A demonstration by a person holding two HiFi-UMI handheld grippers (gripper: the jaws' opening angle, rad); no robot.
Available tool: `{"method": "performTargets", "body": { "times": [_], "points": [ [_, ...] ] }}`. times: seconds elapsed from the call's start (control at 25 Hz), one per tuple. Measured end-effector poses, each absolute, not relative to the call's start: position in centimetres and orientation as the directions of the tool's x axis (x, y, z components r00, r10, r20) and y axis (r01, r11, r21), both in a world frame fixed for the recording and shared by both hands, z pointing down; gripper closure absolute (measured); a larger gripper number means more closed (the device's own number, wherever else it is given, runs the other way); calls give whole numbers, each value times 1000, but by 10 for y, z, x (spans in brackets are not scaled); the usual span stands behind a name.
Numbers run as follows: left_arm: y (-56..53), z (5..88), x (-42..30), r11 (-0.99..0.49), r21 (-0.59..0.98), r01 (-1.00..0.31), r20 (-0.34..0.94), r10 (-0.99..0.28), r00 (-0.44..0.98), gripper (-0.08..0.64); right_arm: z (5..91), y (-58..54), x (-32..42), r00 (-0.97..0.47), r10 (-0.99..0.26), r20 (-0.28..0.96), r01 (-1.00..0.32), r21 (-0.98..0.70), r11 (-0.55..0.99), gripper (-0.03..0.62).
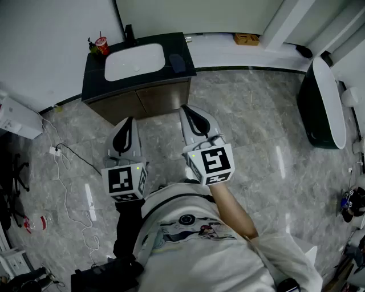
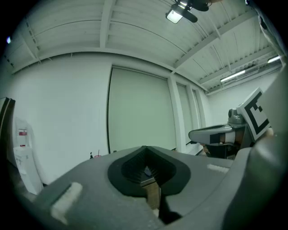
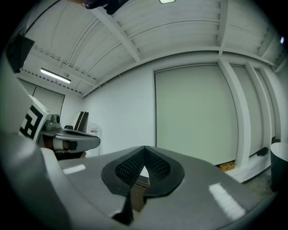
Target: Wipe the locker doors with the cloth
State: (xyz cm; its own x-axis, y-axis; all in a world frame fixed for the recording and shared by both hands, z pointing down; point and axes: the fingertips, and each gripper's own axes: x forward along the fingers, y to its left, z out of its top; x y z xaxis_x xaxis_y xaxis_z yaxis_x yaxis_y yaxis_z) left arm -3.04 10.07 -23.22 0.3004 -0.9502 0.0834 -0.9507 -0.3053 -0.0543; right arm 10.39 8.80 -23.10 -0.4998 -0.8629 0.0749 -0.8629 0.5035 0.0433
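While the person in a white printed shirt (image 1: 199, 251) stands facing the black-topped wooden vanity cabinet (image 1: 142, 100), both grippers are held level and point toward it. Far to the vanity's left, a white box-shaped appliance (image 1: 17, 117) stands by the wall. A thin white cable (image 1: 63, 188) trails over the grey marble-patterned floor (image 1: 256, 125) on that same side.

A red cup with a straw (image 1: 102, 44) stands on the vanity's rear left corner. A white oval basin (image 1: 134, 61) fills the middle of the top, and a dark flat object (image 1: 177, 63) lies just right of the basin.

The grey left gripper (image 1: 129, 121), with its black-and-white marker cube (image 1: 125, 181), hovers before the vanity's left front. Its jaws meet at the tips with nothing between them. The grey right gripper (image 1: 187, 108), carrying its own marker cube (image 1: 210, 162), hovers before the vanity's right front corner. Its jaws are fully closed and empty too. Neither pair holds the cloth, and no view shows it or the locker doors.

Behind the vanity and to its right, a pale green wall panel (image 1: 194, 14) fills much of both gripper views. A small brown cardboard box (image 1: 246, 39) sits against the far wall right of the vanity. Farther right stands a black oval tub with a white inside (image 1: 305, 108).
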Motion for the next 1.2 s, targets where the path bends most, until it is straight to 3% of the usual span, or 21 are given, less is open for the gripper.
{"method": "performTargets", "body": {
  "times": [0.88, 1.2],
  "points": [
    [94, -224, -17, -309, -61, -949, 106, -947, 302, 558, -224, 83, 122, -491, -868, 68, -870, 0, 493, 589],
    [80, -231, -8, -292, -54, -955, 105, -953, 286, 558, -215, 71, 167, -463, -883, 80, -886, -22, 463, 589]
  ]
}}
